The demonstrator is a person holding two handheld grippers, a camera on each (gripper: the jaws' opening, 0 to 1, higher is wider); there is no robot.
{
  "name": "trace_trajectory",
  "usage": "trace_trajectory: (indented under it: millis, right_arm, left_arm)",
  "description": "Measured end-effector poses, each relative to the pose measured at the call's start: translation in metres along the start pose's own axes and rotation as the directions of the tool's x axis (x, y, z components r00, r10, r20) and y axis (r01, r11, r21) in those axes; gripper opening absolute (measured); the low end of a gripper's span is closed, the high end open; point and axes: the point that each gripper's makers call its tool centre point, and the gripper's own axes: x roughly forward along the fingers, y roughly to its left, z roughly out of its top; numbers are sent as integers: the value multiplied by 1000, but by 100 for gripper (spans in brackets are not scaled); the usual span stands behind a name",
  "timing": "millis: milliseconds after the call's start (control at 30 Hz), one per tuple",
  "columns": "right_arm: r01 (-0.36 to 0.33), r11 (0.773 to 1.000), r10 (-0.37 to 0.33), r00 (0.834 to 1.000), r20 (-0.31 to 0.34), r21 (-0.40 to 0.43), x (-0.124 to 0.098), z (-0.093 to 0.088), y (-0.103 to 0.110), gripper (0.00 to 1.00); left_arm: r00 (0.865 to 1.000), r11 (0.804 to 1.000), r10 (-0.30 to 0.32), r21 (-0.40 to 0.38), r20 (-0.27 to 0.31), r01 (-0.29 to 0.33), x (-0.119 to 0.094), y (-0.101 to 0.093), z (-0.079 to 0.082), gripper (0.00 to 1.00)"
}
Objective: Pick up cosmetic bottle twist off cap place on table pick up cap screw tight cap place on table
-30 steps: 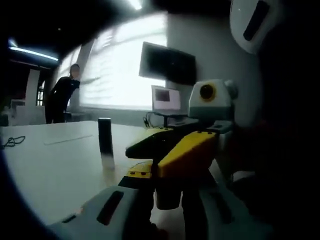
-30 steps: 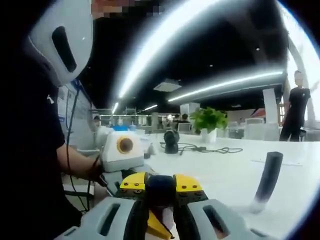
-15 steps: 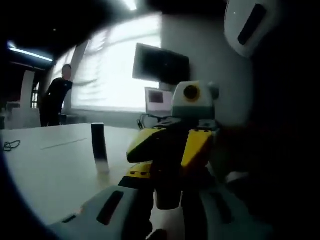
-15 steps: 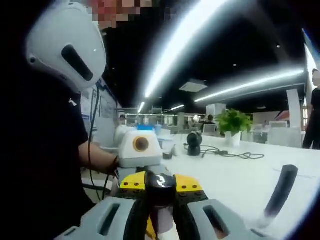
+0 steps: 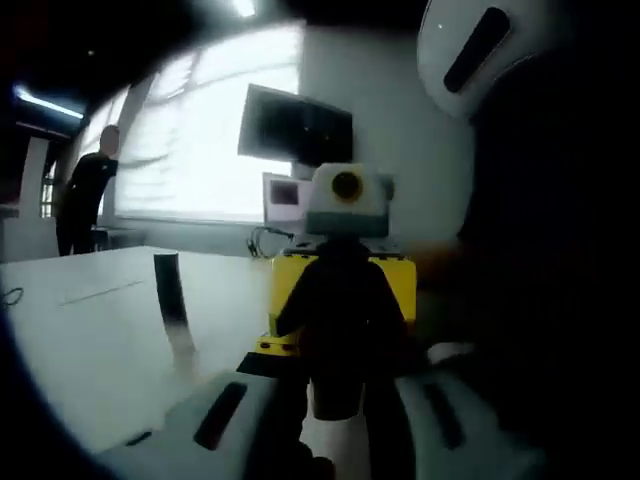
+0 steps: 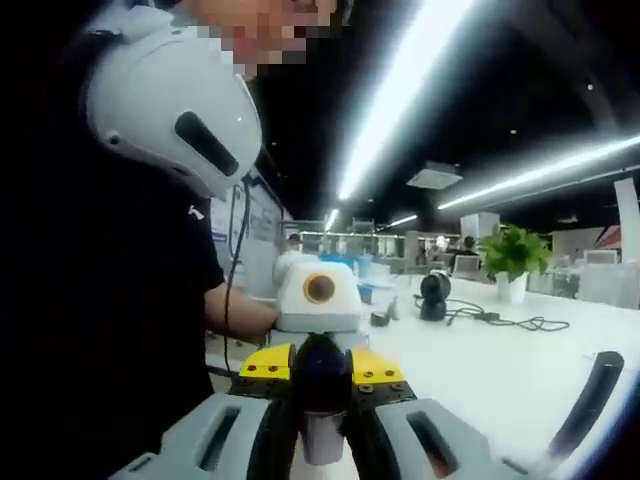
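The cosmetic bottle [image 5: 335,440] has a pale body and a dark cap [image 6: 322,372]. In the left gripper view my left gripper [image 5: 335,395] is shut on the bottle's body low in the middle. My right gripper [image 5: 340,300] comes in head-on with its yellow jaw ends closed over the top of the bottle. In the right gripper view my right gripper [image 6: 322,370] is shut on the dark cap, and the pale body [image 6: 322,440] shows below between its grey fingers. The bottle is held above the white table [image 5: 90,340].
A dark upright tube [image 5: 170,300] stands on the table, at the right edge [image 6: 590,405] of the right gripper view. A monitor [image 5: 295,125] and laptop [image 5: 285,195] stand behind. A plant [image 6: 512,262] and cables [image 6: 500,320] sit farther off. The person in a white headset [image 6: 170,100] stands close.
In the left gripper view the right gripper's yellow jaws have turned from slanted to square-on around the cap. Both views have swung, so the dark tube sits farther toward the edge.
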Motion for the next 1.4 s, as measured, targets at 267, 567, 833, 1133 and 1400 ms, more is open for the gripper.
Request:
trace_trajectory:
  millis: [267,567,833,1133,1400]
  right_arm:
    - [-95,994,95,995,2,50,1,0,7,12]
    - [-121,989,121,993,-3,86,3,-6,9,12]
    - [-85,994,83,996,23,75,1,-7,-1,11]
    - [-80,994,77,997,31,81,0,-12,-4,11]
    - [-70,995,68,997,31,68,0,-14,-5,11]
  left_arm:
    - [999,999,-46,-23,4,46,2,-5,0,10]
    - [998,997,-58,-50,13,59,-1,-4,-7,10]
    - [999,994,7,-113,45,-1,0,6,-7,10]
    - [999,995,19,-102,45,-14,1,8,-12,11]
    - [999,995,21,-95,31,-18,1,9,-20,11]
